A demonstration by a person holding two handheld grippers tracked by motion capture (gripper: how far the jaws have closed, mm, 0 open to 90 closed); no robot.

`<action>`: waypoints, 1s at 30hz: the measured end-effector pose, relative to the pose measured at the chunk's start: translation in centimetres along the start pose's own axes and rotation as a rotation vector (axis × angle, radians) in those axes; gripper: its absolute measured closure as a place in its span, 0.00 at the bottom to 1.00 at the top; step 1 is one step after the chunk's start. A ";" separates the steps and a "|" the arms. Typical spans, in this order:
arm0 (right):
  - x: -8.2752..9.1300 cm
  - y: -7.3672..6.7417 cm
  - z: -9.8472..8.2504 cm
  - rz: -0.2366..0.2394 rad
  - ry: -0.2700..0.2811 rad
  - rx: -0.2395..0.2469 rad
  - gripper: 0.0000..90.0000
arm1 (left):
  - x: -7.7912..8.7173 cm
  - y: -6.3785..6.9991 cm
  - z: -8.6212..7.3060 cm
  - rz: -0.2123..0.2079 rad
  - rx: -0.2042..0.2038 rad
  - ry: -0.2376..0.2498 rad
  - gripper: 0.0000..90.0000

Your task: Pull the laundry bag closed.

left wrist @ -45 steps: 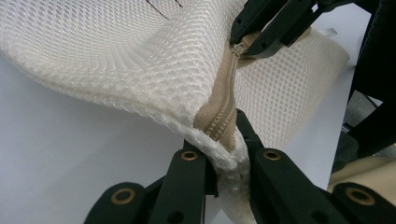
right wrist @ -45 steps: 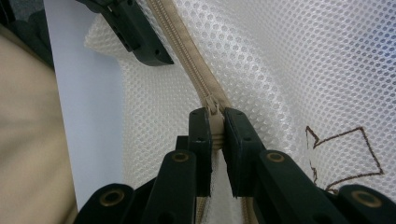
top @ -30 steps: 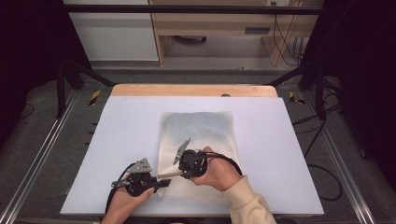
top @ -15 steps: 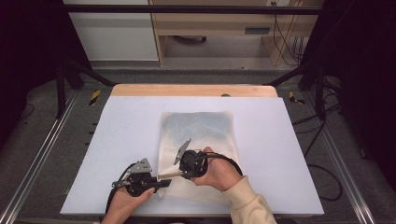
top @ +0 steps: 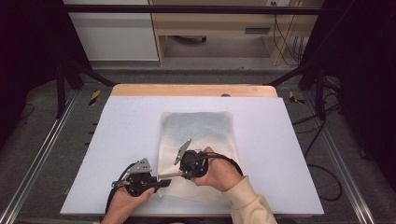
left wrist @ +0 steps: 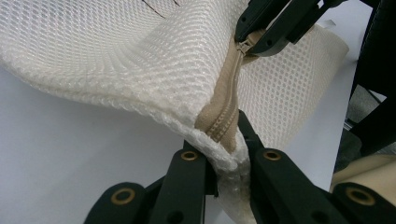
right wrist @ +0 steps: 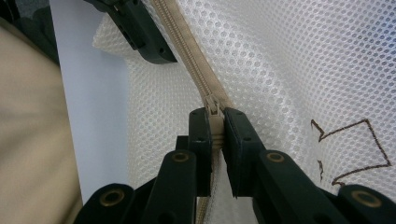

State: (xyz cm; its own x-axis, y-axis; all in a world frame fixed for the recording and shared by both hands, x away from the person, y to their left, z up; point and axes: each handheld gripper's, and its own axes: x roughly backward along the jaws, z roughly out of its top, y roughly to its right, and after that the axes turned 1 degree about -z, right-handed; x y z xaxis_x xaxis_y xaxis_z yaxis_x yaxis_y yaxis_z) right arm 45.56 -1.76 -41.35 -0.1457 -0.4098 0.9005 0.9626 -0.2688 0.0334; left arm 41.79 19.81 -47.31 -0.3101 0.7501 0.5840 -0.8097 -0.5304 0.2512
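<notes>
High view: fixed overhead, facing forward and down, far, whole table (top: 140, 116) in frame. Gripper views: very close, looking along own jaws. All three share mesh bag (top: 201, 128) (left wrist: 116, 56) (right wrist: 289, 60); gripper views share zipper (left wrist: 229, 105) (right wrist: 187, 51).

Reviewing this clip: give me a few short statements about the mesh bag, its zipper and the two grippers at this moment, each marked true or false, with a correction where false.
1. The left gripper is shut on the zipper end of the white mesh bag. True.
2. The right gripper hangs open above the bag. False: its jaws pinch the zipper pull.
3. The zipper tape is beige. True.
4. The bag lies on a bare wooden tabletop. False: it lies on a white table surface.
5. The bag's mesh is unmarked. False: a brown arrow outline is drawn on it.
</notes>
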 end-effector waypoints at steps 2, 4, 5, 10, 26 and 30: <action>0.0 -0.1 0.0 -0.003 -0.008 -0.004 0.91 | 0.0 0.0 0.0 0.001 0.000 0.000 0.95; 0.0 -0.1 -0.1 -0.004 0.001 0.001 0.91 | 0.0 0.0 0.0 -0.001 -0.001 0.000 0.95; 0.0 -0.1 -0.1 -0.003 0.002 0.000 0.91 | 0.0 0.0 0.0 0.000 -0.001 0.002 0.95; 0.2 -0.1 -0.2 -0.001 0.001 -0.002 0.91 | 0.0 0.0 0.1 -0.002 -0.005 0.002 0.95; 0.2 0.0 -0.5 0.000 -0.002 -0.007 0.91 | 0.0 0.1 0.1 -0.005 -0.010 -0.004 0.95; 0.3 -0.1 -0.6 -0.004 -0.003 -0.006 0.91 | 0.1 0.1 0.1 -0.002 -0.011 0.000 0.95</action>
State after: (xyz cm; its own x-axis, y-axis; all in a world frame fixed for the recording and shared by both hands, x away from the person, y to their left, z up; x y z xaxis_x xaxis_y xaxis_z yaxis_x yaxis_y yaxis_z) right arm 45.32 -2.37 -41.37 -0.1491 -0.4061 0.9016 0.9607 -0.2755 0.0348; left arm 41.76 19.80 -47.15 -0.3083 0.7510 0.5839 -0.8157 -0.5245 0.2439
